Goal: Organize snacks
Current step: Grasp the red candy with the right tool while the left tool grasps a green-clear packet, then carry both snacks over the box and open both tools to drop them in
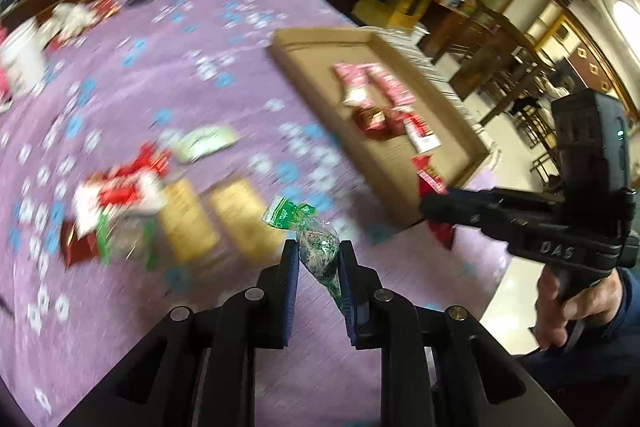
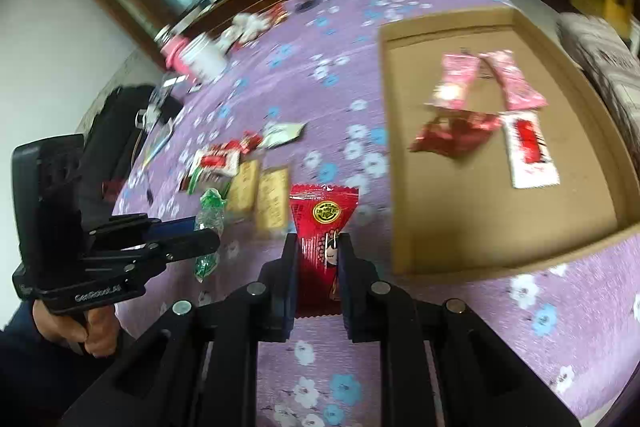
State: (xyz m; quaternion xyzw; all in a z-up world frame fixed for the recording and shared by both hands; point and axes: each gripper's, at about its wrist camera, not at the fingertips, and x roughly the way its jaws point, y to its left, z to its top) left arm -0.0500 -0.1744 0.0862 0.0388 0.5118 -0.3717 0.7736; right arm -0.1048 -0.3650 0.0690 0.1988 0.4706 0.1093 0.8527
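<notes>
Left wrist view. Item: my left gripper (image 1: 319, 259), jaws clamping a green-and-clear twist-wrapped sweet (image 1: 316, 247) by its lower body, twisted end sticking up free. It is hanging over the purple flowered cloth (image 1: 180, 39), short of the cardboard tray (image 1: 404, 195)'s near wall. Risk: the crinkly wrapper is sliding out of a narrow pinch, so the sweet may drop on the cloth. On the side away from the tray: two tan bars (image 1: 224, 219) and a red-and-white heap (image 1: 116, 199), blurred.

Right wrist view. Item: my right gripper (image 2: 319, 259), jaws pressing a red triangular packet (image 2: 320, 239) at its narrow end. It is hovering beside the tray (image 2: 480, 259)'s near corner, not yet over it. Inside the tray: two pink packets (image 2: 488, 79), a red foil one (image 2: 452, 135), a white-and-red sachet (image 2: 528, 151). Risk: the packet's wide flap is catching the tray wall on entry, or I am landing it on what is lying there. My two loads are travelling close together; they may collide.
</notes>
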